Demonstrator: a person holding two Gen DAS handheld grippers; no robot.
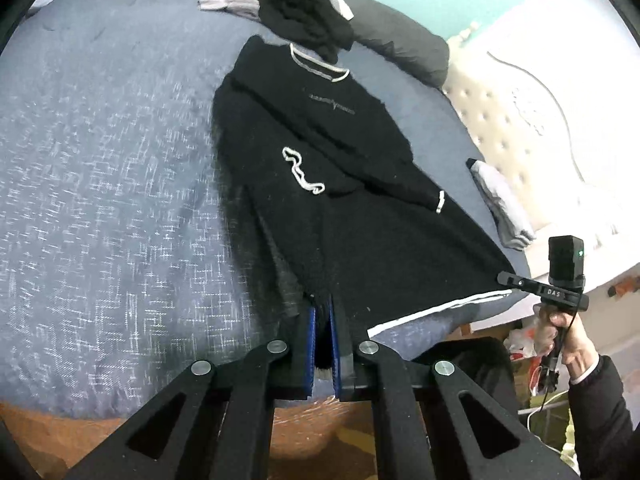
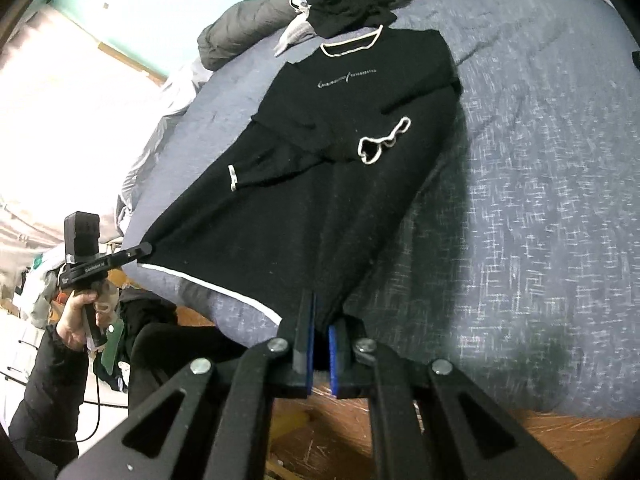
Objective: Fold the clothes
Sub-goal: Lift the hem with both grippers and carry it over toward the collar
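Soft, limp black sweater [image 1: 320, 152] spread toward bed's [image 1: 100, 160] near edge, hem corners pinched in shut left hand-held gripper [image 1: 323, 312] and right hand-held gripper [image 2: 320, 320]; likely to sag between grips.

left wrist: close, angled down over bed [image 1: 100, 160] | right wrist: same | shared: black sweater [image 1: 320, 140]

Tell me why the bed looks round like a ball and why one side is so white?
Left wrist view: the fisheye lens curves the bed, and daylight washes out the headboard. Right wrist view: the same bending, window glare at left, streaky blur on the blanket, and the black sweater too dark for detail.
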